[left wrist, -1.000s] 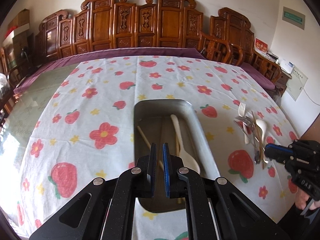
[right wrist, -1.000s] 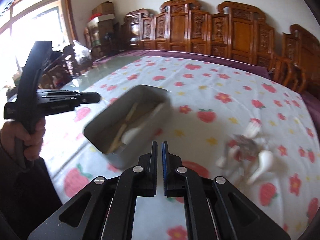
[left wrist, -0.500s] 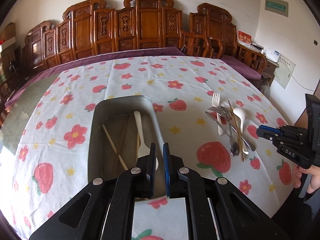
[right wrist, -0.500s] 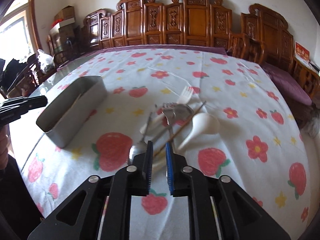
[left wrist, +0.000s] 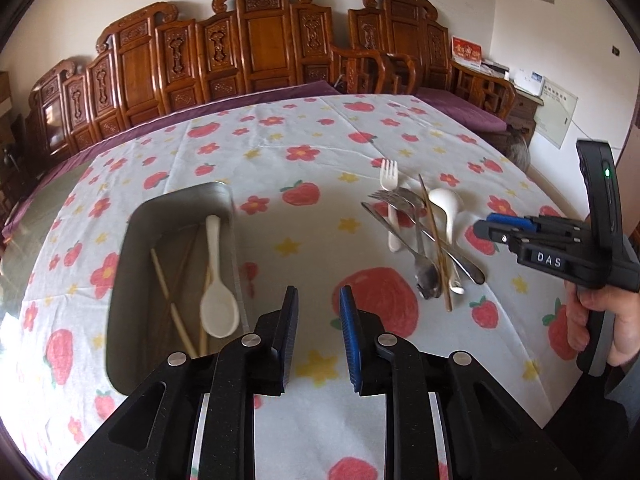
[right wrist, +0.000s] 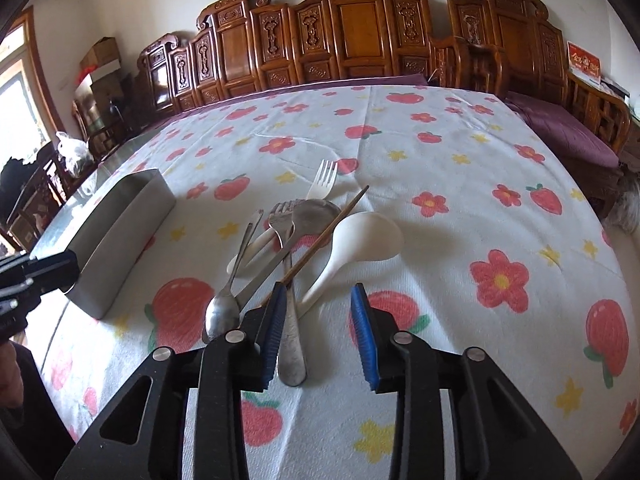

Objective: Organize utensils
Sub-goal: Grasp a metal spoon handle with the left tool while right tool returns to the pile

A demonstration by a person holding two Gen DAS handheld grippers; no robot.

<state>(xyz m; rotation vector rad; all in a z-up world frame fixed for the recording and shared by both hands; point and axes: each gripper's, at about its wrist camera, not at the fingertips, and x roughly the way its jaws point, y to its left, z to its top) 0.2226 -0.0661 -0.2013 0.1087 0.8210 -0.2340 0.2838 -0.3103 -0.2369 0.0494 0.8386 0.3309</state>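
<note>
A grey metal tray (left wrist: pixel 132 248) on the flowered cloth holds a white spoon (left wrist: pixel 218 304) and chopsticks (left wrist: pixel 172 300); it also shows in the right wrist view (right wrist: pixel 120 232). A pile of utensils lies to its right: white soup spoon (right wrist: pixel 360 240), white plastic fork (right wrist: pixel 322 184), metal fork (right wrist: pixel 280 216), metal spoon (right wrist: pixel 220 316), brown chopstick (right wrist: pixel 324 236). My left gripper (left wrist: pixel 316 300) is open and empty beside the tray. My right gripper (right wrist: pixel 320 300) is open and empty just before the pile, over the handles.
The table (right wrist: pixel 440 152) carries a white cloth with strawberries and flowers. Carved wooden chairs (right wrist: pixel 352 32) line its far side. The table edge curves off at right (left wrist: pixel 552 208) and at left a bare glass strip shows (right wrist: pixel 92 176).
Both grippers have opened. The left one has swung right, off the tray. The right one has moved up to the utensil pile.
</note>
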